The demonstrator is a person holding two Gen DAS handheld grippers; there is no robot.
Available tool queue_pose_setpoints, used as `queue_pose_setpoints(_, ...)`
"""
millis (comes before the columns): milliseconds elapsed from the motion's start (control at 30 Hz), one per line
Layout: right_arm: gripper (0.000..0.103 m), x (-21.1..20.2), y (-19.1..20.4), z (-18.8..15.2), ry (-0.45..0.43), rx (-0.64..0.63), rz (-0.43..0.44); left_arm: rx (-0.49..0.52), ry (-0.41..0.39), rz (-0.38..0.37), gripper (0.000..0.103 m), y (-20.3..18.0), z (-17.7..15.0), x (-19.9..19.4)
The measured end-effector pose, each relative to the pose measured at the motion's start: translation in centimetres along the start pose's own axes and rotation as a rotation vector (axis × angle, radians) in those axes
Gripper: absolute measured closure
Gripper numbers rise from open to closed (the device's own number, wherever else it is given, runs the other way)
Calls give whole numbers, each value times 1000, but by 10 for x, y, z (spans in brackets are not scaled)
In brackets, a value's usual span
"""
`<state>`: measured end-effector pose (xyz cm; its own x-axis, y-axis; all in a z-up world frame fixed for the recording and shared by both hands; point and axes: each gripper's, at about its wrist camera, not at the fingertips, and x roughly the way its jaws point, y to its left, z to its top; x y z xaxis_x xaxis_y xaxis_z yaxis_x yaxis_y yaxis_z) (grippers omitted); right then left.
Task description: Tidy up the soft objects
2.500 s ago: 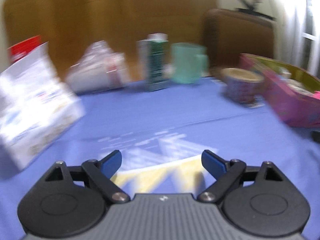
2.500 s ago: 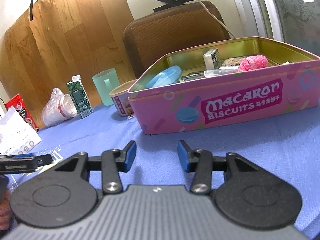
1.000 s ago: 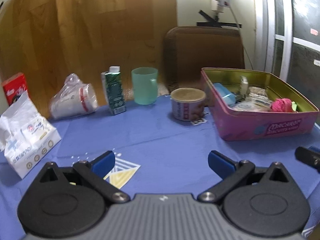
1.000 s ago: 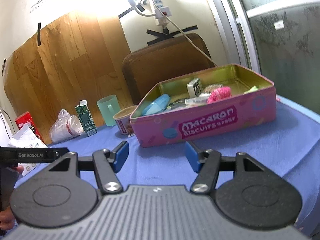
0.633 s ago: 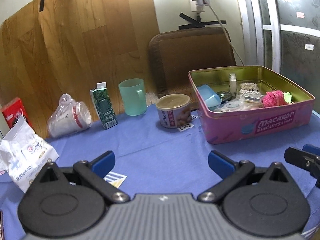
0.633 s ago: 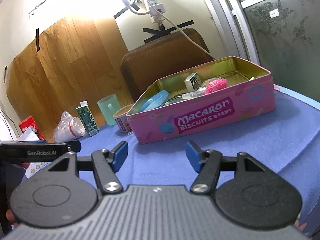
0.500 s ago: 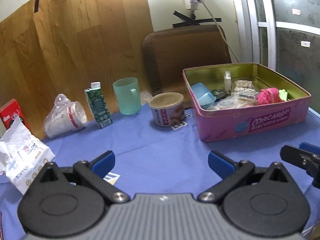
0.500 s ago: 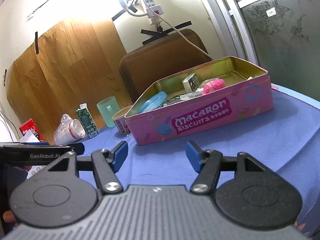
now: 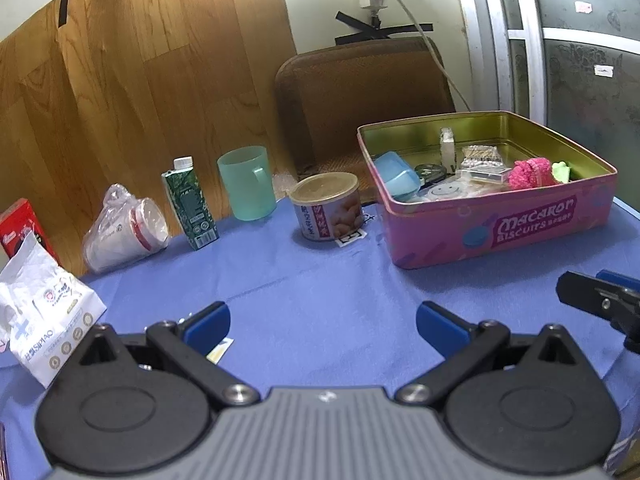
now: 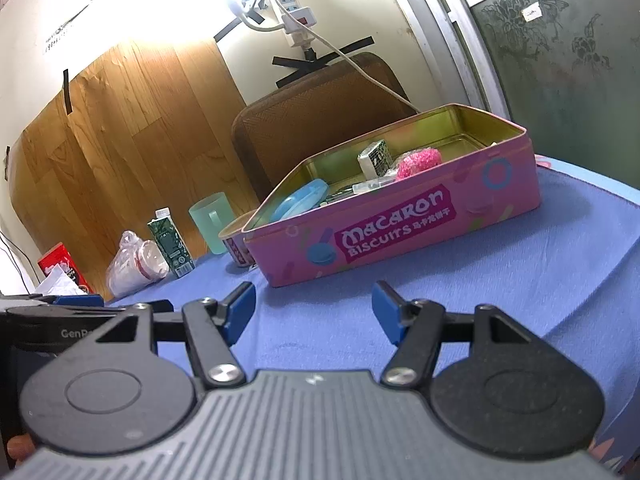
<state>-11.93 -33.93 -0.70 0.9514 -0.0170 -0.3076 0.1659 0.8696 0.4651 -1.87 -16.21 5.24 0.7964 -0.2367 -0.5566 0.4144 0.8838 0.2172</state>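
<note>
Along the bench's (image 9: 320, 280) left edge a white paper bag (image 9: 44, 320) is leaning, its print reading something like "SIPIAO", with a red carton (image 9: 20, 228) standing behind it at the far left corner. Next along the far edge a plastic bag of stacked paper cups (image 9: 124, 232) is lying on its side, then a green drink carton (image 9: 190, 204) is standing upright, a mint-green mug (image 9: 248, 184) just beside it, and a short lidded can (image 9: 328, 206) with a pink label sitting close to the tin.

Toward the right edge the open pink tin (image 9: 520, 232), lettered "Macaron Biscuits", is holding a blue cup (image 9: 398, 176) tipped against its left wall, a smiley-face disc, a clear box of small sticks, a small white box, a fluffy pink soft thing (image 9: 530, 172) and a green piece (image 9: 560, 172) at the right end.

The left claw (image 9: 322, 320) is hovering over the blue cloth with fingers wide apart, gripping nothing. The right claw (image 10: 314, 308) is likewise spread and empty, pointing at the tin's front wall.
</note>
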Motion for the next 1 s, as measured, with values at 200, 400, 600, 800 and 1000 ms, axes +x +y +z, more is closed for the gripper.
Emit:
queue_pose_setpoints(200, 36, 0, 0, 0, 0, 0, 1, -17, 13, 18, 0, 5, -3, 3)
queue_pose_setpoints(400, 36, 2, 3, -2, 6, -5, 3, -30, 23, 30, 0, 10, -5, 6)
queue_pose_setpoints(600, 36, 3, 2, -1, 12, -6, 4, -26, 36, 40, 0, 10, -8, 9)
queue_pose_setpoints(800, 36, 5, 4, -2, 19, -14, 5, -28, 54, 47, 0, 13, -9, 13)
queue_pose_setpoints(1000, 32, 7, 4, -2, 22, -16, 6, -26, 59, 53, 0, 13, -11, 14)
